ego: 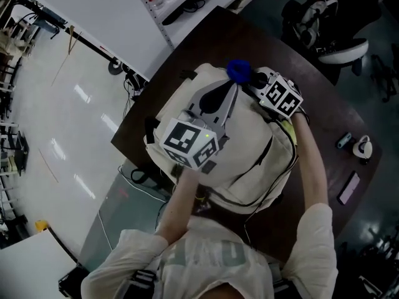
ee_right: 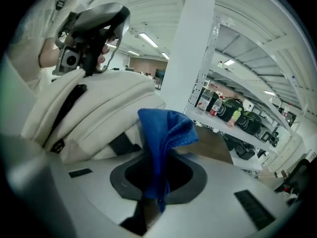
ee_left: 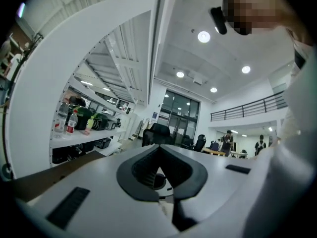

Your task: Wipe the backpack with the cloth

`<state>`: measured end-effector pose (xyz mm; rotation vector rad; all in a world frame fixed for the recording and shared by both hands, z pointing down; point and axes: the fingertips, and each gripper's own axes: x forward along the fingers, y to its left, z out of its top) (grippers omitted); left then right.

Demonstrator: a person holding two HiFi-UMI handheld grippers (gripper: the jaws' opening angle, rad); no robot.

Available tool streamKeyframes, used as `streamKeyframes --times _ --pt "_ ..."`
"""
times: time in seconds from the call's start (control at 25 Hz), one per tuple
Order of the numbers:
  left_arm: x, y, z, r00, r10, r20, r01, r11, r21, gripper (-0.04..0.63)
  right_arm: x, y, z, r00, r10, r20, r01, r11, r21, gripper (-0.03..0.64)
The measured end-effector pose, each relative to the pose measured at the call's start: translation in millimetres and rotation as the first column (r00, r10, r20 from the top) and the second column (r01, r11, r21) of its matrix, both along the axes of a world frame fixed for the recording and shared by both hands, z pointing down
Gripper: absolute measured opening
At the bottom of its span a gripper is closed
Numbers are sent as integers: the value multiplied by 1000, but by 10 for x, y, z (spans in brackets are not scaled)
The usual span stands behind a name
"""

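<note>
A cream backpack (ego: 249, 148) lies on the dark brown table (ego: 206, 42). My right gripper (ego: 249, 80) is at the bag's far end, shut on a blue cloth (ego: 239, 70). In the right gripper view the cloth (ee_right: 166, 128) sticks up from between the jaws of this gripper (ee_right: 157, 157), beside the backpack (ee_right: 94, 103). My left gripper (ego: 233, 88) lies over the top of the bag, its jaws pointing at the cloth. In the left gripper view it (ee_left: 159, 148) looks shut with nothing held, facing out to the room. The right gripper view also shows the left gripper (ee_right: 91, 29) held in a hand.
On the table's right side lie a flat phone-like slab (ego: 349, 187) and two small items (ego: 360, 147). The table's left edge drops to the floor. Shelves with bottles (ee_right: 218, 108) stand beyond the table. A chair (ego: 330, 23) sits at the far right.
</note>
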<state>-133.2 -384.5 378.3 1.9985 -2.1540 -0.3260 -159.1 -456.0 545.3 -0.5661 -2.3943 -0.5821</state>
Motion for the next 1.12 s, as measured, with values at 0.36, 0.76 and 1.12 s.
streamKeyframes --times 0.36,0.76,1.12 --pt "327 -143 -99 999 52 -14 -52 999 11 -2 840 -111 117 992 128 -10 -128 990 -52 43" --pt "850 -203 -67 987 158 -11 -158 988 0 -2 1502 -161 143 969 248 -9 -249 968 -36 43" --pt "1101 -195 18 977 212 -30 -212 977 -16 -2 1976 -147 120 937 348 -11 -348 936 -51 43"
